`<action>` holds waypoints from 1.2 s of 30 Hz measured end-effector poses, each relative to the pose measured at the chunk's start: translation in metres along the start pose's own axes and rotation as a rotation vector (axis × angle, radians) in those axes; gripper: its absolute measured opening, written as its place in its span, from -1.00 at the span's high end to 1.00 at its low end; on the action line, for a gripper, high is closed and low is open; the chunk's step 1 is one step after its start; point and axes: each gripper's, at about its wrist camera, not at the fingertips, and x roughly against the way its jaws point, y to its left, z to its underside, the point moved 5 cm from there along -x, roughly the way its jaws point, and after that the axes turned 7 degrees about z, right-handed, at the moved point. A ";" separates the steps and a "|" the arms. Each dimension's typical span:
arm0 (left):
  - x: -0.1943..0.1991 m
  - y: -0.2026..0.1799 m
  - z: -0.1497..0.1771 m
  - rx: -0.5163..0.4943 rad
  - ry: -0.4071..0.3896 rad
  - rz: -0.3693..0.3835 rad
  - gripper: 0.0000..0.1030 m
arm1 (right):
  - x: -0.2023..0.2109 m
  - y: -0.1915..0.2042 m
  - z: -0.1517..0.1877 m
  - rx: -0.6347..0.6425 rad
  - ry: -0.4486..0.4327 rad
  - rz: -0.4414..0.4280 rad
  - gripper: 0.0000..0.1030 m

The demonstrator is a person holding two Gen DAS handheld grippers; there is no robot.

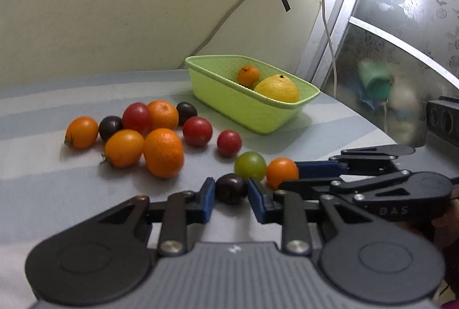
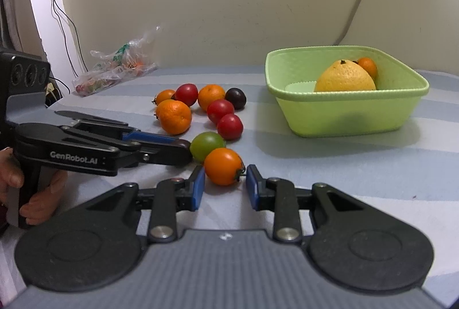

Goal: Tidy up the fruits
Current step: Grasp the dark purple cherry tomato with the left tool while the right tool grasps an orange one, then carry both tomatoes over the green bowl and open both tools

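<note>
Left tool (image 1: 231,190) sits low in the centre of its own view, its blue pads set either side of a dark purple tomato (image 1: 231,188) on the striped surface (image 1: 43,188); the pads look to touch the fruit, though a firm grip cannot be told. In the middle left of that view lies a loose cluster: orange tomatoes (image 1: 81,132), dark ones, red tomatoes (image 1: 197,131) and mandarins (image 1: 163,152). Just beyond the left tool's pads rests a green tomato (image 1: 250,165), touching an orange tomato (image 1: 282,172) at its right. Upper centre stands a light green basket (image 1: 229,99) holding a big yellow citrus (image 1: 276,88) and a small mandarin (image 1: 248,75).

Right tool (image 2: 225,184), at the lower centre of its view, is partly open, its pads flanking that orange tomato (image 2: 223,169) with a small gap on each side. At the upper left of this view a plastic bag (image 2: 114,68) lies against the wall.
</note>
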 end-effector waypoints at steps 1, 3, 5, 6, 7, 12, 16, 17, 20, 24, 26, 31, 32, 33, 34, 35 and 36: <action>0.003 -0.003 0.003 0.008 -0.004 0.008 0.51 | 0.001 0.000 0.000 0.004 0.000 0.001 0.34; 0.010 -0.009 0.011 0.028 -0.012 0.031 0.51 | 0.005 0.005 0.003 0.022 0.000 0.000 0.34; 0.018 -0.014 0.018 0.050 -0.020 0.044 0.51 | 0.011 0.010 0.008 0.037 0.000 -0.018 0.34; 0.022 -0.016 0.021 0.074 -0.025 0.056 0.51 | 0.014 0.012 0.010 0.044 0.000 -0.029 0.35; 0.025 -0.017 0.022 0.097 -0.030 0.070 0.51 | 0.017 0.014 0.012 0.045 -0.001 -0.038 0.35; 0.030 -0.021 -0.009 0.144 -0.083 0.121 0.50 | 0.031 0.008 0.003 0.015 -0.070 -0.025 0.38; 0.006 -0.024 -0.062 0.170 -0.111 0.156 0.50 | 0.037 -0.010 -0.027 0.033 -0.174 0.065 0.39; -0.004 -0.025 -0.075 0.166 -0.113 0.158 0.50 | 0.038 -0.017 -0.038 0.031 -0.202 0.086 0.39; -0.041 -0.020 -0.105 0.193 -0.095 0.146 0.50 | 0.027 -0.039 -0.061 0.014 -0.252 0.157 0.39; -0.080 -0.013 -0.123 0.232 -0.073 0.132 0.50 | 0.005 -0.064 -0.072 -0.023 -0.255 0.218 0.39; -0.093 -0.008 -0.124 0.258 -0.059 0.141 0.49 | 0.000 -0.080 -0.073 -0.074 -0.267 0.226 0.39; -0.115 0.001 -0.118 0.313 -0.025 0.123 0.46 | -0.004 -0.101 -0.080 -0.178 -0.303 0.232 0.29; -0.118 0.002 -0.118 0.319 -0.019 0.120 0.42 | -0.005 -0.106 -0.079 -0.195 -0.312 0.239 0.22; -0.118 0.002 -0.118 0.317 -0.027 0.122 0.33 | -0.006 -0.109 -0.079 -0.205 -0.320 0.254 -0.02; -0.117 0.002 -0.119 0.314 -0.031 0.123 0.28 | -0.007 -0.111 -0.081 -0.211 -0.325 0.274 -0.12; -0.115 0.001 -0.119 0.311 -0.034 0.121 0.23 | -0.009 -0.114 -0.082 -0.217 -0.334 0.289 -0.22; -0.112 0.001 -0.120 0.305 -0.040 0.119 0.23 | -0.009 -0.116 -0.083 -0.222 -0.341 0.297 -0.23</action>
